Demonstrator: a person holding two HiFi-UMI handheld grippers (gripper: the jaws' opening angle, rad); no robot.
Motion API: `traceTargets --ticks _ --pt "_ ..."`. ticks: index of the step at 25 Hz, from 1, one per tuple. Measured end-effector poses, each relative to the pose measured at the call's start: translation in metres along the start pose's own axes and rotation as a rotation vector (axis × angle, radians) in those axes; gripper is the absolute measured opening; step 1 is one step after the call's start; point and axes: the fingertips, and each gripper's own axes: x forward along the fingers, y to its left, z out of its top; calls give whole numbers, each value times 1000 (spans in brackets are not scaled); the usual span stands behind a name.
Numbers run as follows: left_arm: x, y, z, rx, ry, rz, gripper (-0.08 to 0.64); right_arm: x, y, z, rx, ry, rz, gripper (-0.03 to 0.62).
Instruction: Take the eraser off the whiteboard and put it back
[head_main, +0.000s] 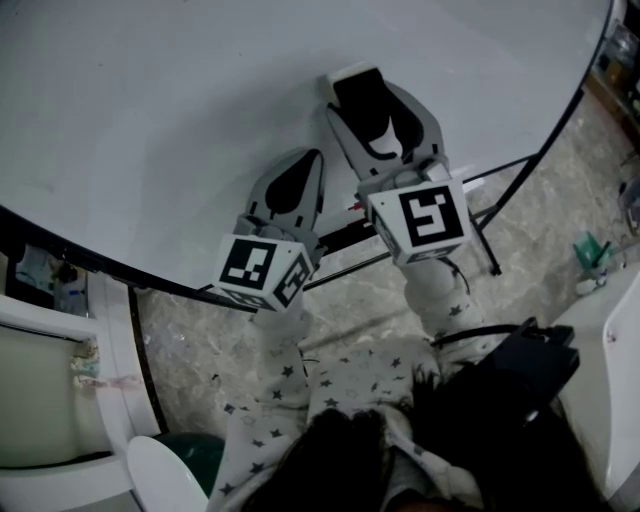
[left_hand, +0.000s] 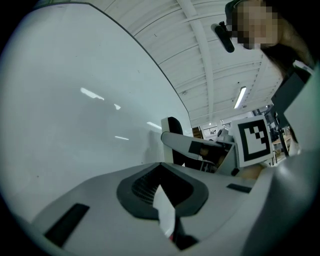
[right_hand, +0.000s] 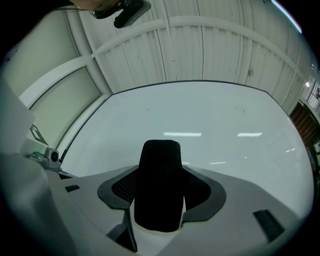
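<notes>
The whiteboard (head_main: 150, 120) fills the top of the head view, and both grippers point at it. My right gripper (head_main: 365, 100) is shut on the eraser (head_main: 362, 92), a white block with a black felt face. In the right gripper view the eraser (right_hand: 159, 185) stands upright between the jaws, with the bare whiteboard (right_hand: 210, 115) behind it. I cannot tell if the eraser touches the board. My left gripper (head_main: 298, 180) hovers just left of and below the right one, shut and holding nothing. From the left gripper view (left_hand: 162, 200) the right gripper (left_hand: 175, 137) and the eraser (left_hand: 173, 122) show beside the whiteboard (left_hand: 75, 110).
The board's black frame and stand legs (head_main: 490, 235) run under the grippers over a marbled floor. A white cabinet (head_main: 60, 400) stands at the lower left and a green object (head_main: 590, 250) lies on the floor at the right. The person's star-print sleeves (head_main: 280, 380) fill the bottom.
</notes>
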Motion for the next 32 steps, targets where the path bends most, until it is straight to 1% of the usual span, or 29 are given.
traceTargets --ticks 3,8,11,15,20,25,32 --pt "-3 1 -1 -10 -4 4 0 -7 2 -6 39 38 8 256" --pt "-4 -2 -8 -31 -5 -5 2 -20 5 -18 79 66 30 256" --pt "-4 -6 -9 -60 4 -21 1 -28 3 -24 110 84 22 256" --pt "-5 -7 -18 -113 18 -35 1 -33 4 -29 147 101 38 258" --pt "-7 -10 -32 -163 57 -31 2 -41 6 -39 178 123 37 258" --pt "-10 -5 -36 -175 77 -18 0 -41 8 -44 190 136 40 258" --pt "-12 -7 -35 -163 68 -1 0 -45 10 -45 197 135 51 258"
